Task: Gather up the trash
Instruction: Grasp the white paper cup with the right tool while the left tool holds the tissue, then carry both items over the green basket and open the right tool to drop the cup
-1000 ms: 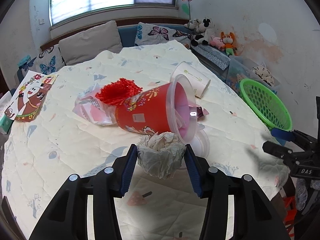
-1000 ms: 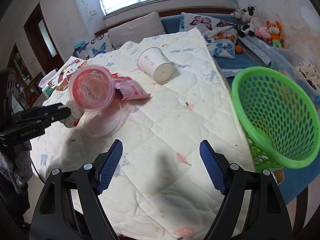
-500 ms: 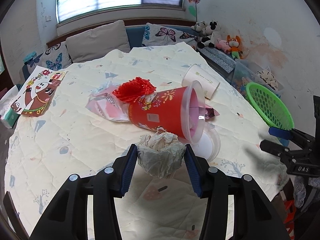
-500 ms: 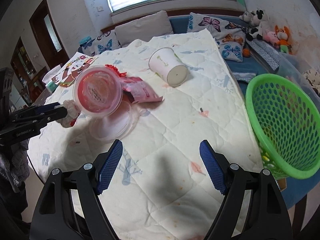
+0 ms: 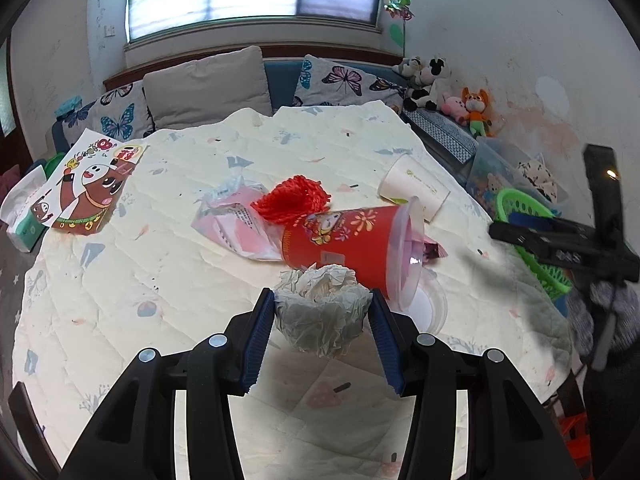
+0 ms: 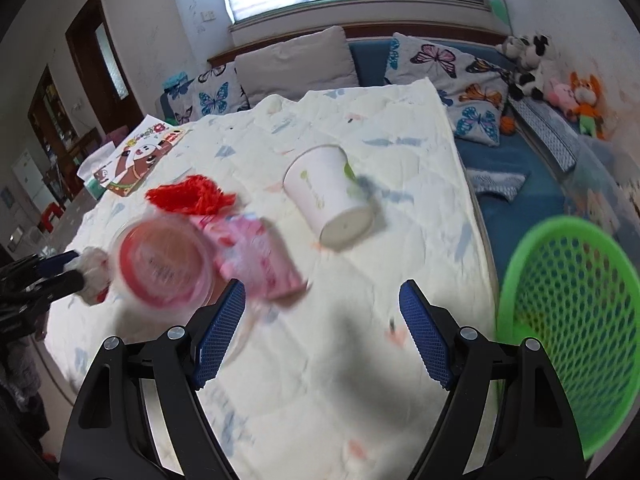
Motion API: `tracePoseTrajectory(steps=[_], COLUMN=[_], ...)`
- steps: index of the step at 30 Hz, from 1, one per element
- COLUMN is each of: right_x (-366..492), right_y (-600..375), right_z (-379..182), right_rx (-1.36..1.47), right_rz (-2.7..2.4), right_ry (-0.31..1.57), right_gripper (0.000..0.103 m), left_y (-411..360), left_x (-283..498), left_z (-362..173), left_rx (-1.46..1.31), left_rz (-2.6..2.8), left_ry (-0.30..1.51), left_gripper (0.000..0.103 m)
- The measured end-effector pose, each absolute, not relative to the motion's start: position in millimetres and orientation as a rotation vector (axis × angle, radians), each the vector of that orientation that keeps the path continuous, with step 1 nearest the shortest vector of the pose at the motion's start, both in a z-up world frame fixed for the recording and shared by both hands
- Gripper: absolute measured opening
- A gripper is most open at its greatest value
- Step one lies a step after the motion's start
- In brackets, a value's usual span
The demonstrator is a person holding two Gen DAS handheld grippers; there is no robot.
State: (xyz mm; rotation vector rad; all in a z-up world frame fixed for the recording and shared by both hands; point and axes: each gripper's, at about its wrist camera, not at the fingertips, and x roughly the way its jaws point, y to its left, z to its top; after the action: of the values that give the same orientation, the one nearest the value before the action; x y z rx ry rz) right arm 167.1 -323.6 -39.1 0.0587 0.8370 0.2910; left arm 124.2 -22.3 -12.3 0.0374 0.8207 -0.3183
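My left gripper [image 5: 321,330] is shut on a crumpled ball of white paper [image 5: 320,312] and holds it above the quilted table. Just beyond it lie a red printed cup [image 5: 344,246] on its side, a red yarn tuft [image 5: 294,200], a pink wrapper [image 5: 236,224] and a white paper cup [image 5: 412,188]. My right gripper [image 6: 322,338] is open and empty over the table, with the white paper cup [image 6: 328,200] ahead and the red cup [image 6: 162,264] to its left. A green mesh basket [image 6: 568,320] stands at the right edge.
A clear plastic lid [image 5: 428,306] lies by the red cup's mouth. A cartoon picture card [image 5: 88,188] and a tissue pack [image 5: 24,220] sit at the table's far left. A sofa with cushions [image 5: 208,84] and stuffed toys [image 5: 452,92] line the far side.
My left gripper has lifted and drawn back with the paper ball still in it. My right gripper has swung left and forward, so the basket has slid further right.
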Motion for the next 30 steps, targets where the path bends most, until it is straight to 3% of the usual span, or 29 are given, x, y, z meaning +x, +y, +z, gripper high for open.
tracePoseTrajectory(steps=[18,22,30], right_x=[277,284,274], right_y=[-297,-294,-296], right_z=[-80,-86,-80], right_rx=[-0.051,-0.066,-0.064], right_rz=[0.333,0.338,0.325], right_ry=[0.915,0.925,0.893], right_gripper=[0.079,0.070,0.067], left_y=[-7,-6,-11], left_x=[151,155,155], left_z=[1,1,3], left_rx=[0.009,0.006,0.006], left_rz=[-0.299,-0.299,-0.307], left_ry=[0.808,0.810,0.809], left_gripper=[0.047,0.047,0.047])
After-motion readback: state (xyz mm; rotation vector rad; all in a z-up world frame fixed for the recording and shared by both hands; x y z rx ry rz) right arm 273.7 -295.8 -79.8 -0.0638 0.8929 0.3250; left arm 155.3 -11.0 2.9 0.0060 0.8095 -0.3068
